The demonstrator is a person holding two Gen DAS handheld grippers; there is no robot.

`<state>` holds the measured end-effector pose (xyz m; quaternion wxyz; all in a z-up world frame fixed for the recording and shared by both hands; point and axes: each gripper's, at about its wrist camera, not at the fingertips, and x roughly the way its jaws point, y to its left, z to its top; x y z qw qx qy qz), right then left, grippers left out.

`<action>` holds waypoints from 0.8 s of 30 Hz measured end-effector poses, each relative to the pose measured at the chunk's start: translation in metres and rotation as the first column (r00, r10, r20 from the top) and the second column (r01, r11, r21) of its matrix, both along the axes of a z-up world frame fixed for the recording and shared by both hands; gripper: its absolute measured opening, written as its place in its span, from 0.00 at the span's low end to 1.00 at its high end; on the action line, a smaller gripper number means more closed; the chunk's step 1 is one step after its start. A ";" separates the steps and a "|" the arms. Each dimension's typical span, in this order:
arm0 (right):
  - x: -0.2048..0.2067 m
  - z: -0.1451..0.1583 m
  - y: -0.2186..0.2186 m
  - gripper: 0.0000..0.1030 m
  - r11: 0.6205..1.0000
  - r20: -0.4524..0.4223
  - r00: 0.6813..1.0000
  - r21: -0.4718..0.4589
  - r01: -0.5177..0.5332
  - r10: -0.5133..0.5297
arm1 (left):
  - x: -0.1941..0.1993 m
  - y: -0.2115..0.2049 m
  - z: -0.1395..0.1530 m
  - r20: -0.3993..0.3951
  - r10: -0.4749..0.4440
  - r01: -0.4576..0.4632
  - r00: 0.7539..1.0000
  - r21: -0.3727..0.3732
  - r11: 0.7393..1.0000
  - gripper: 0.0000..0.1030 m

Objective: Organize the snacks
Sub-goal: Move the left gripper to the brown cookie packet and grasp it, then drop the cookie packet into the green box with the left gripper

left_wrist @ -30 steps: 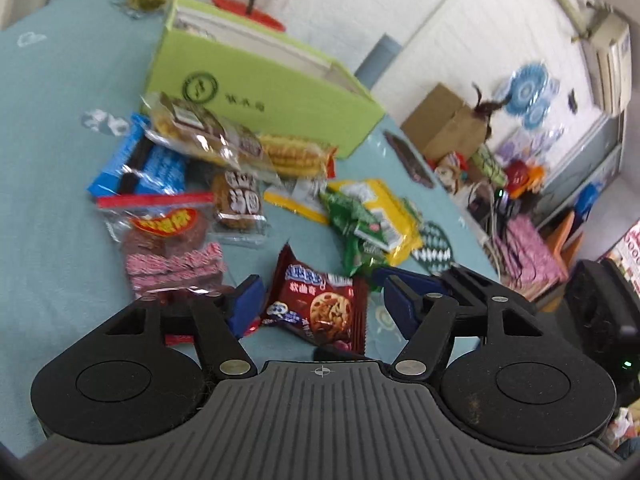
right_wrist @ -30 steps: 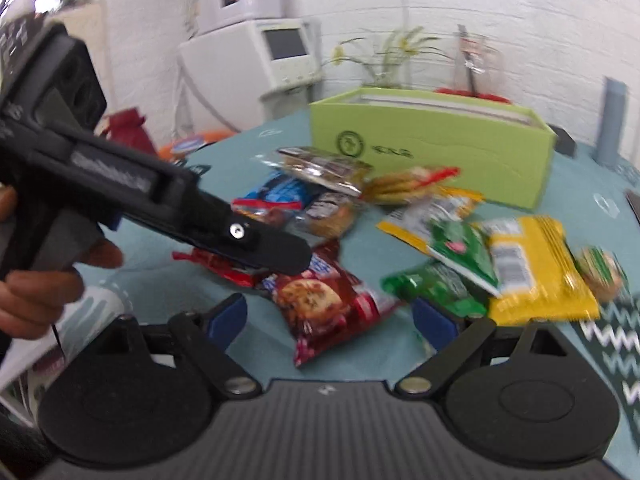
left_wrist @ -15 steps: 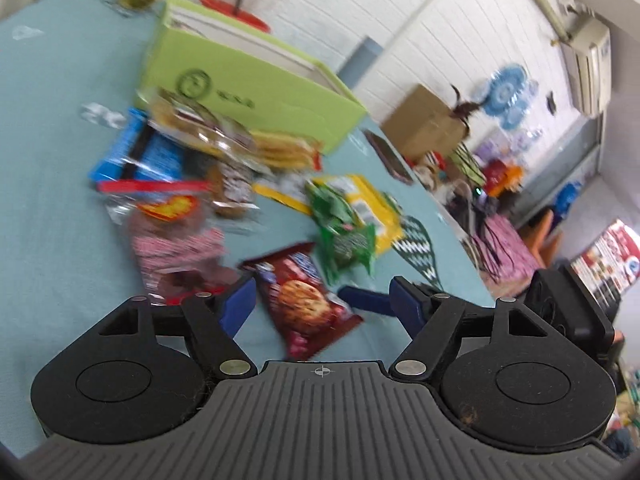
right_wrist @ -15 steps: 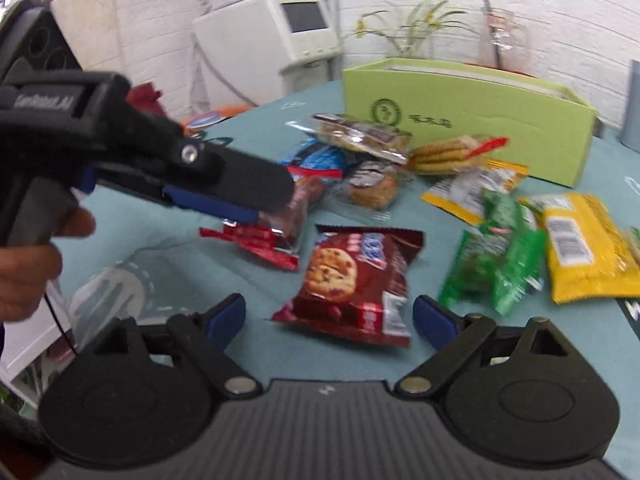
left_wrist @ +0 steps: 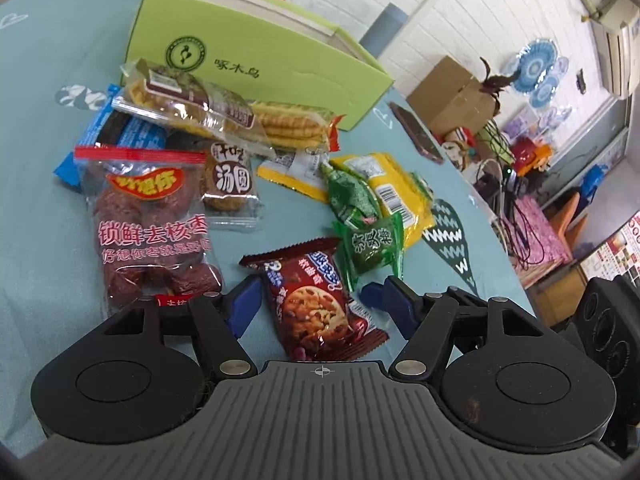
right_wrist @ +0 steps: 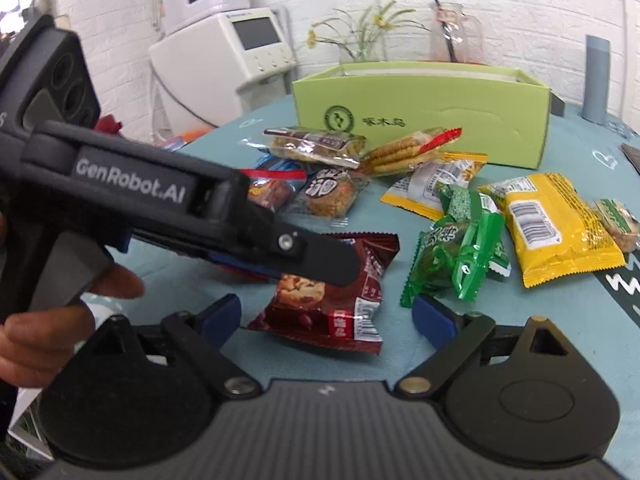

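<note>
Snacks are lying spread on the desk (left_wrist: 36,184) in front of the green box (left_wrist: 256,60), and we are reaching for the nearest one. We are holding the left hand-held gripper (left_wrist: 316,304) low over the cookie pack (left_wrist: 316,304), with its jaws released and standing on both sides of the pack, so that closing them should catch it. We are also keeping the right hand-held gripper (right_wrist: 328,316) released, near the same pack from the other side; it is not touching anything.

The pack is lying flat on the desk, apart from the date bag (left_wrist: 148,220) and just beside the green candies (left_wrist: 370,240). The box is standing open behind the pile, so we think the snacks are going there. The foil looks slippery, so the grip may slide.
</note>
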<state>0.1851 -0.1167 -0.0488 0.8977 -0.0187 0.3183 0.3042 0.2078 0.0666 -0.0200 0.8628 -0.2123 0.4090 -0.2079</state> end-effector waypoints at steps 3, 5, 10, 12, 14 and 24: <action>-0.009 0.004 0.008 0.88 0.999 0.063 0.998 -0.033 -0.026 0.028 | 0.000 0.000 -0.001 -0.009 -0.013 0.013 1.000 -0.001 1.000 0.50; -0.008 0.000 0.013 0.83 0.998 0.073 0.997 -0.055 -0.037 0.041 | 0.001 -0.002 -0.003 -0.016 -0.021 0.021 1.000 0.011 1.000 0.48; -0.006 -0.007 0.010 0.68 0.999 0.084 0.996 -0.051 -0.006 0.010 | -0.002 -0.007 -0.007 -0.005 -0.024 0.024 1.000 0.038 0.999 0.22; -0.005 -0.005 0.003 0.62 1.000 0.069 0.998 -0.015 0.012 -0.011 | -0.002 -0.006 -0.007 -0.007 -0.020 0.021 1.000 0.032 0.999 0.18; -0.006 -0.001 0.000 0.61 1.000 0.070 0.997 -0.007 0.011 -0.011 | -0.001 -0.004 -0.005 -0.020 -0.019 0.019 1.000 0.003 1.000 0.17; 0.020 0.050 -0.001 0.63 1.000 0.249 0.968 0.020 -0.018 0.012 | 0.033 0.001 0.059 0.105 0.027 -0.026 0.994 -0.011 1.000 0.17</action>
